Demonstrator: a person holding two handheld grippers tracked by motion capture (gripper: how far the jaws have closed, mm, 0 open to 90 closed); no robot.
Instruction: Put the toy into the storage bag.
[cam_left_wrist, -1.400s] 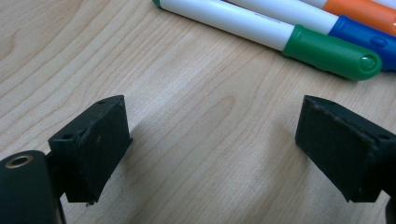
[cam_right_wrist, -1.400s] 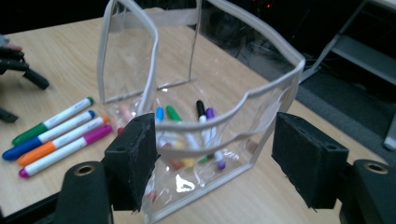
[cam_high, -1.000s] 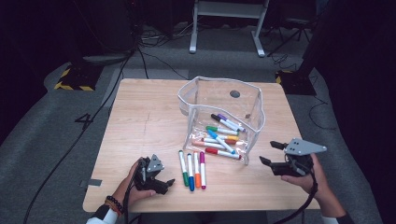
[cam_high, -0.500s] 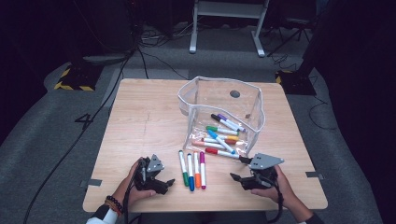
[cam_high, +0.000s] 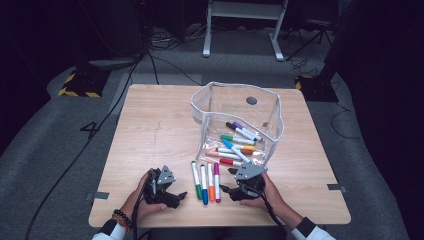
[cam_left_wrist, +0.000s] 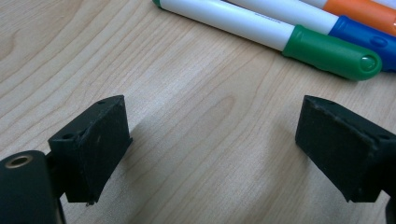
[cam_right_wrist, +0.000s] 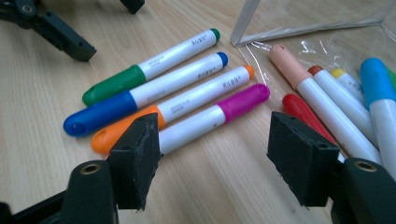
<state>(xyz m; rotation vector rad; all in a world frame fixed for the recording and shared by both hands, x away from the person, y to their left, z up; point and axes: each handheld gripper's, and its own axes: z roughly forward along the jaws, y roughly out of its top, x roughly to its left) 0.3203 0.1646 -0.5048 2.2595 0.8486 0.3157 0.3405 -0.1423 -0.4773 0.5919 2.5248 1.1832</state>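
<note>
Several markers are already lying in the clear pouch (cam_high: 235, 107); four are waiting at lower centre. I'm bringing the right claw (cam_right_wrist: 212, 156), wide and just narrowing around nothing, toward the magenta marker (cam_right_wrist: 219, 114). The left claw (cam_left_wrist: 210, 149) is resting wide and empty on the surface (cam_high: 150, 130).

This is looking like a lab or recording studio rather than a home. A small wooden table (cam_high: 150, 130) is standing alone on grey carpet (cam_high: 50, 165), with dark surroundings closing in on every side. Black cables (cam_high: 165, 62) are trailing across the floor at the far left, and yellow-and-black hazard tape (cam_high: 75, 92) is marking an equipment base there. A white metal stand (cam_high: 245, 20) is rising at the far side, and grey tape strips (cam_high: 99, 195) are marking the floor at the table's near corners
</note>
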